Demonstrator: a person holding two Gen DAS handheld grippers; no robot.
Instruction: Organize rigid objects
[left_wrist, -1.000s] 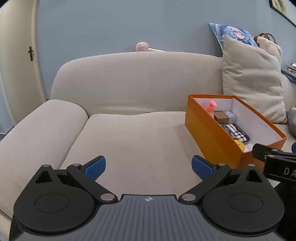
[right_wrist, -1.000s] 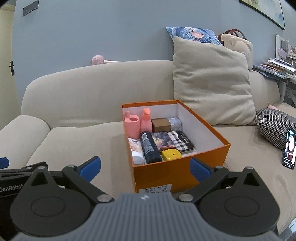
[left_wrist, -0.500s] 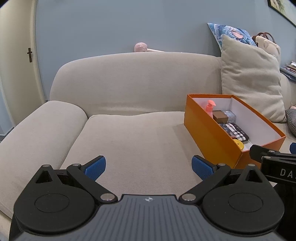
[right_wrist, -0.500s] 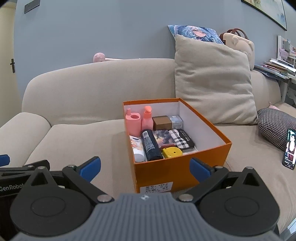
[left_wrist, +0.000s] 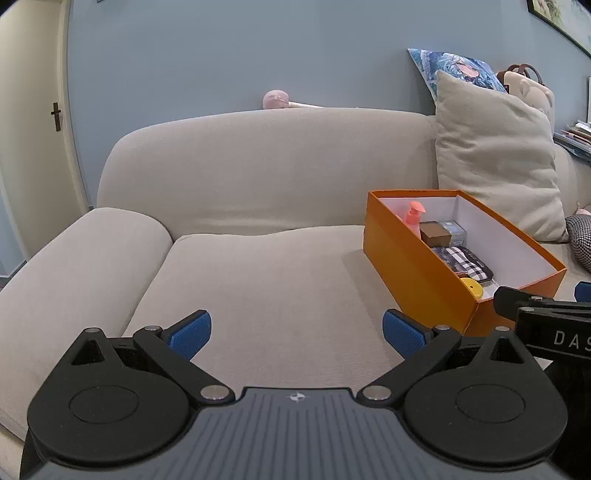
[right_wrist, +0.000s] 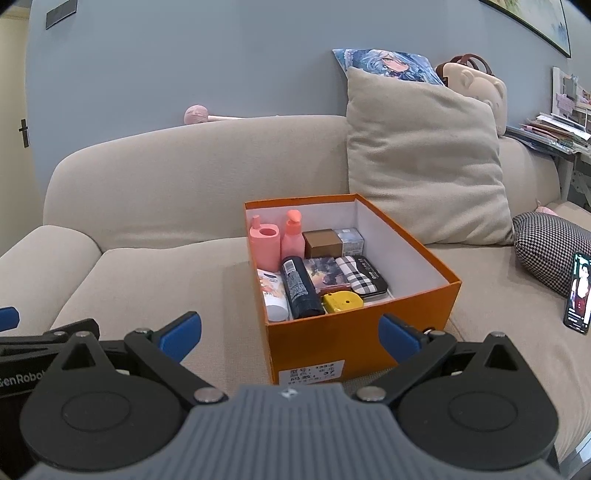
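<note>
Both tools were spread wide and held nothing: the left tool (left_wrist: 296, 332) hung over bare sofa (left_wrist: 258, 280) cushion, and the right tool (right_wrist: 289, 331) hung just short of the orange box (right_wrist: 369, 339). From the left tool the box (left_wrist: 413, 273) lay at two o'clock on the seat; from the right tool it sat at twelve o'clock. Inside, toward nine o'clock, stood pink bottles (right_wrist: 291, 236), with a dark tube (right_wrist: 301, 288), a plaid case (right_wrist: 364, 275) and a yellow item (right_wrist: 341, 302) lying nearer.
</note>
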